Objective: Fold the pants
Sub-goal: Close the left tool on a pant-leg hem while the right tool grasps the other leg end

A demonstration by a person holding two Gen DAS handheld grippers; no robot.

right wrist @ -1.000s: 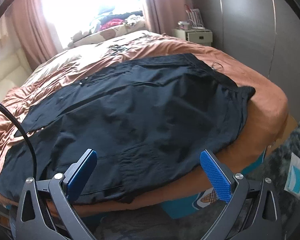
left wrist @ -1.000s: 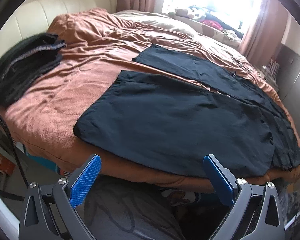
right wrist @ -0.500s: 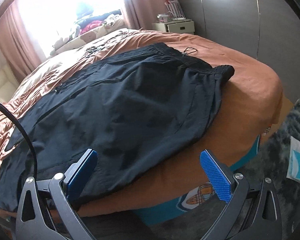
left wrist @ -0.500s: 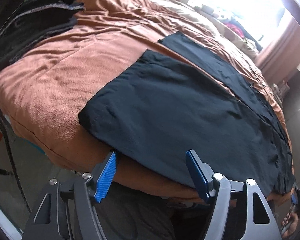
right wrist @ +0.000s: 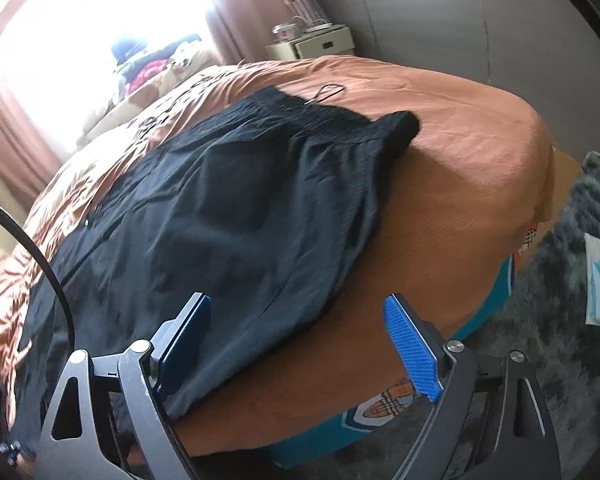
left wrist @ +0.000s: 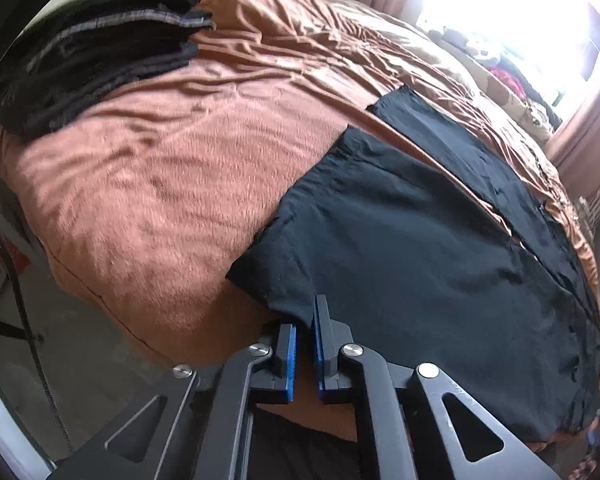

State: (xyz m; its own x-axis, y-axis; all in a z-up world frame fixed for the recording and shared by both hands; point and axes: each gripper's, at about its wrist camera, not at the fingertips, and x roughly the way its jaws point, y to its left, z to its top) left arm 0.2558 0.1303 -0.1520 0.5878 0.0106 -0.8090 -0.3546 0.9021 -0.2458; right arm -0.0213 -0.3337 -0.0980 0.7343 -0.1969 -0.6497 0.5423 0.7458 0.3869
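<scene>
On the rust-brown bed (left wrist: pixel 148 184), our left gripper (left wrist: pixel 305 322) pinches the pants (left wrist: pixel 420 264) hem thinly (it may slip); right gripper (right wrist: pixel 296 344) jaws, closing, could catch bedding.

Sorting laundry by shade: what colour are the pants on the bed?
Black pants, plain, clearest in the left wrist view.

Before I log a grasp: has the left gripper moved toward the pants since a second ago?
Yes. The left gripper came forward to the near hem corner of the pants at the bed edge, and is shut on it.
</scene>
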